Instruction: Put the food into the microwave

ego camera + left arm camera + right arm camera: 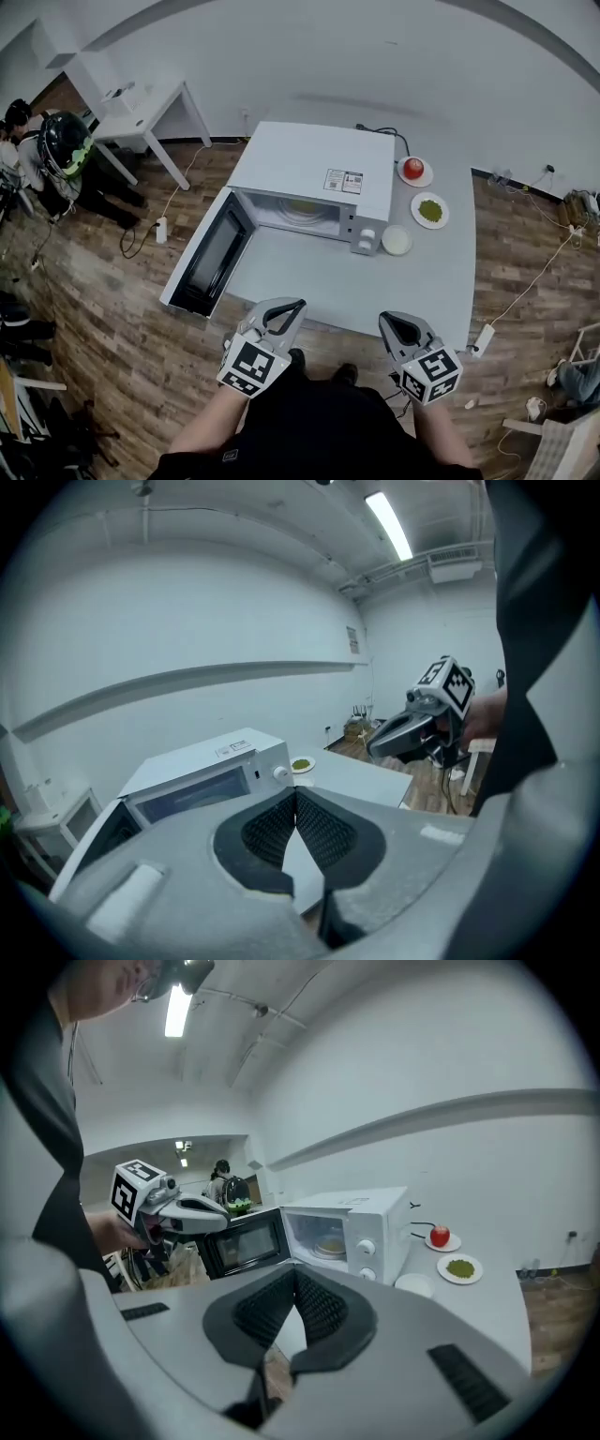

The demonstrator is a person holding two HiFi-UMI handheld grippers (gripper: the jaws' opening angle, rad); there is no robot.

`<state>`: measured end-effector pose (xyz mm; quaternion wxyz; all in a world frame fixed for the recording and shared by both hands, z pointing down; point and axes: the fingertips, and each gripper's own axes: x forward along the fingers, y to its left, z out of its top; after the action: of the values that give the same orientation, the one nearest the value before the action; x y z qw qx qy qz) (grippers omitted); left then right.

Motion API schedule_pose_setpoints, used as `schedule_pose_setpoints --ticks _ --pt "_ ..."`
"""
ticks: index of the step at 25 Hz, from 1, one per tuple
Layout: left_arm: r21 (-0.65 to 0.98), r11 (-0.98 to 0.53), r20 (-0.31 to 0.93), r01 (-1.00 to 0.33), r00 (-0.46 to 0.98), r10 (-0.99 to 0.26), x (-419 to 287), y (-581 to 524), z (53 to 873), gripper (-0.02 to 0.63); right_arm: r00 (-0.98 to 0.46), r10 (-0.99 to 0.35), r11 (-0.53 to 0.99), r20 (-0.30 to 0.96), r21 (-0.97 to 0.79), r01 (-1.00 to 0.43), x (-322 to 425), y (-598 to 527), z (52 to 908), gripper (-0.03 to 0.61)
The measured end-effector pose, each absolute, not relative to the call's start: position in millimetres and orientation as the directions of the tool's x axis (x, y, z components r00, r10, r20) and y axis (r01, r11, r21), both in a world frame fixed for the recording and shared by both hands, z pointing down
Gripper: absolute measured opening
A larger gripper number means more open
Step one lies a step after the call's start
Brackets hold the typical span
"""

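Person: I am seeing someone (56,159) standing on the floor (112,309), well to the left of the microwave (309,173).
Desk: a white desk (141,108) is standing behind and to the left of the microwave, apart from the table (412,291).
Door: the door (211,258) is hanging wide open, swung out from the microwave's front left corner and reaching past the table's left edge.
Microwave: it is sitting towards the table's back left, with its cavity facing me.
Dish: a pale dish (305,211) of food is lying inside the microwave, on the cavity floor.
Left gripper: I am holding the left gripper (298,306) well in front of the microwave, at the table's near edge. Its jaws are meeting at the tips with nothing between them.
Bowl: a white bowl (397,240) is sitting just beside the microwave's front right corner.
Right gripper: I am holding the right gripper (388,323) in front of the microwave's right end, also at the near edge. Its jaws are pressing together, empty.
Apple: a red apple (413,169) is resting on a saucer (403,176) just right of the microwave, outside it.
Green food: green food (431,210) is lying on a plate (418,201) right of the microwave, nearer me than the apple, also outside.
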<state>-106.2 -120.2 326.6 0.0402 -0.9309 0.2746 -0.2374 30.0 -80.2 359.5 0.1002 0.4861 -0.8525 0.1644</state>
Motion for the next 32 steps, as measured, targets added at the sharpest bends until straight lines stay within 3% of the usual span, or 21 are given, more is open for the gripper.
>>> schedule_pose_setpoints --ticks 10,32 --pt "-0.175 -0.883 0.36 -0.436 0.806 -0.47 -86.8 -115.5 298.8 0.008 -0.516 -0.851 0.463 0.103 -0.32 -0.827 29.5 -81.3 310.6 0.014" --pt "-0.039 -0.873 0.285 -0.485 0.832 -0.476 -97.7 -150.1 284.4 0.008 -0.498 -0.859 0.452 0.118 -0.281 -0.846 14.5 -100.0 292.5 0.012"
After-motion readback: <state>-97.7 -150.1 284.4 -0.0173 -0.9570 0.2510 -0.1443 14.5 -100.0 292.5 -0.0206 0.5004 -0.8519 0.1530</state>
